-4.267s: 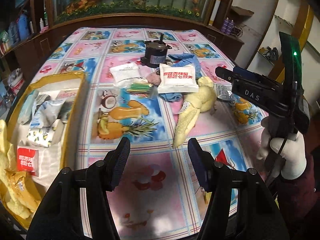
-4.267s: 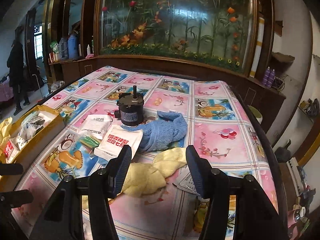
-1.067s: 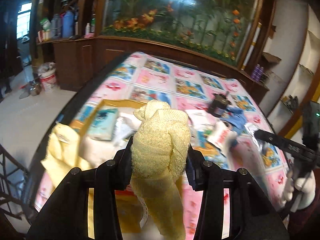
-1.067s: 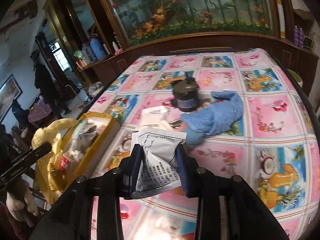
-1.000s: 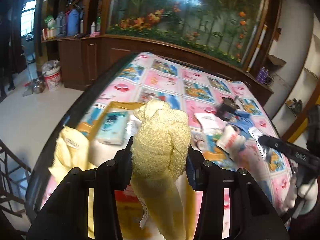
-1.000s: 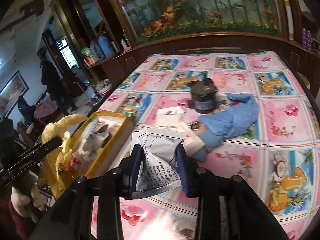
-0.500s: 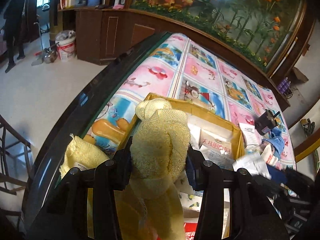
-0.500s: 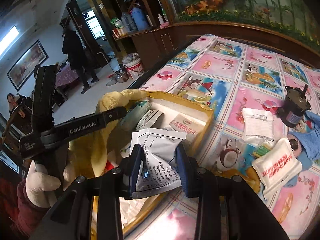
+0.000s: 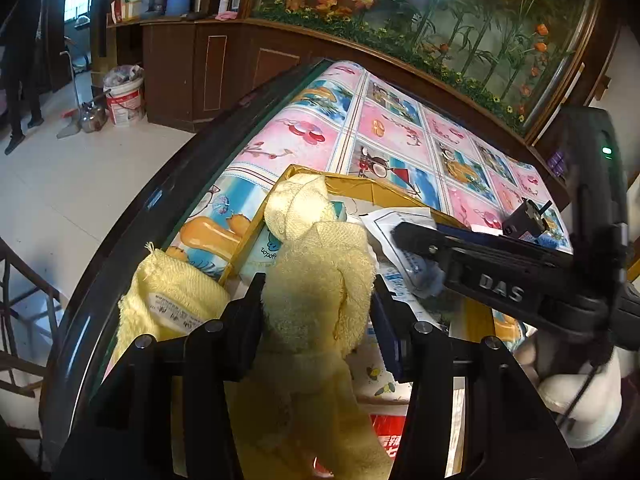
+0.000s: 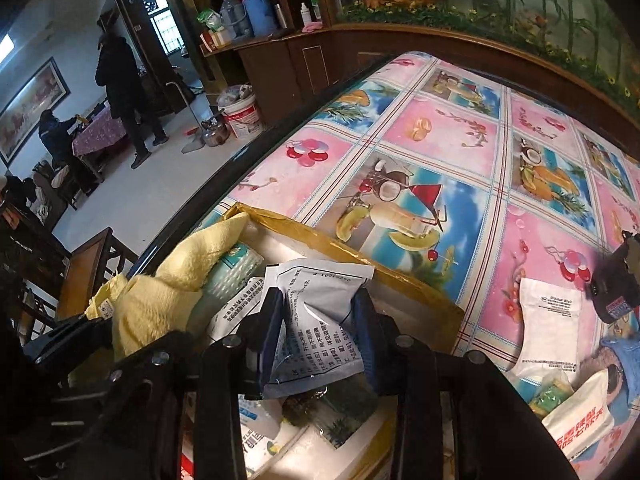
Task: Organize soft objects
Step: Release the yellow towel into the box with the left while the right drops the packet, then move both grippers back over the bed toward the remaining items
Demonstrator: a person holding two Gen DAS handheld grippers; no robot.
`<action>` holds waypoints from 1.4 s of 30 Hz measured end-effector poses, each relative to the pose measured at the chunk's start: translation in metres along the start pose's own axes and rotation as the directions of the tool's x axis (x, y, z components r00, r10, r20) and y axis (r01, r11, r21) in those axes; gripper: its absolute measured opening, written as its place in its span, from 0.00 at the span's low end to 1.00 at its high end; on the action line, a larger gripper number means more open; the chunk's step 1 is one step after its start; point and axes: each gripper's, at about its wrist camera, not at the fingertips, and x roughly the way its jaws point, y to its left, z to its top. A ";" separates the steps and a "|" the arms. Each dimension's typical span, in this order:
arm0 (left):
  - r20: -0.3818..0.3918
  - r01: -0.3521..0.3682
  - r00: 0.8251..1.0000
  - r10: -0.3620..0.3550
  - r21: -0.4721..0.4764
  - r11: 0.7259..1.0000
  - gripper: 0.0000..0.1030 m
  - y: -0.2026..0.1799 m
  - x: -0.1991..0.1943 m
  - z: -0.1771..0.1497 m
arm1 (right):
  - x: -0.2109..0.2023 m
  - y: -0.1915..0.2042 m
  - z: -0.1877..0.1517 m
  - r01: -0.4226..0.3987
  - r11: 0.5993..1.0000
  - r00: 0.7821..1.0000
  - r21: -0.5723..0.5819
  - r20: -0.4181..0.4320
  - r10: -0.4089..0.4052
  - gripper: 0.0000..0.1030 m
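Note:
My left gripper point(image 9: 318, 312) is shut on a pale yellow towel point(image 9: 316, 276) and holds it above the near end of the yellow box point(image 9: 352, 186). The towel also shows in the right wrist view point(image 10: 160, 296). My right gripper point(image 10: 318, 328) is shut on a white printed packet point(image 10: 316, 312) above the same box point(image 10: 336, 244). From the left wrist view the right gripper's arm marked DAS point(image 9: 496, 276) reaches over the box with the packet point(image 9: 404, 240). Several packets lie inside the box.
A second yellow towel point(image 9: 168, 304) hangs over the box's near left rim by the table edge. On the fruit-print tablecloth point(image 10: 448, 136) to the right lie white packets point(image 10: 548, 328), a black motor point(image 10: 616, 288) and a blue cloth point(image 10: 624, 364). Floor drops away at left.
Both grippers have moved left from the middle of the table to over the yellow box, the left one carrying the yellow towel and the right one the white packet, and have sunk closer to it.

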 end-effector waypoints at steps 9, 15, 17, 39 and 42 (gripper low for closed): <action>0.081 -0.147 0.986 0.146 0.019 0.989 0.51 -0.016 -0.026 -0.011 | -0.003 -0.008 -0.004 -0.069 0.995 0.998 0.079 0.012 0.068 0.41; 0.156 -0.235 0.962 0.224 0.058 0.970 0.51 -0.034 -0.045 -0.021 | -0.037 -0.014 -0.011 -0.099 0.990 0.991 0.096 0.095 0.090 0.43; 0.173 -0.259 0.954 0.244 0.069 0.963 0.51 -0.040 -0.050 -0.024 | -0.049 -0.017 -0.016 -0.105 0.990 0.989 0.095 0.118 0.094 0.44; 0.223 -0.324 0.932 0.286 0.158 0.933 0.51 -0.104 -0.081 -0.059 | -0.113 -0.093 -0.093 -0.083 0.973 0.985 0.215 0.169 0.047 0.46; 0.214 -0.312 0.938 0.274 0.170 0.935 0.51 -0.110 -0.081 -0.062 | -0.120 -0.106 -0.101 -0.076 0.968 0.983 0.239 0.178 0.034 0.46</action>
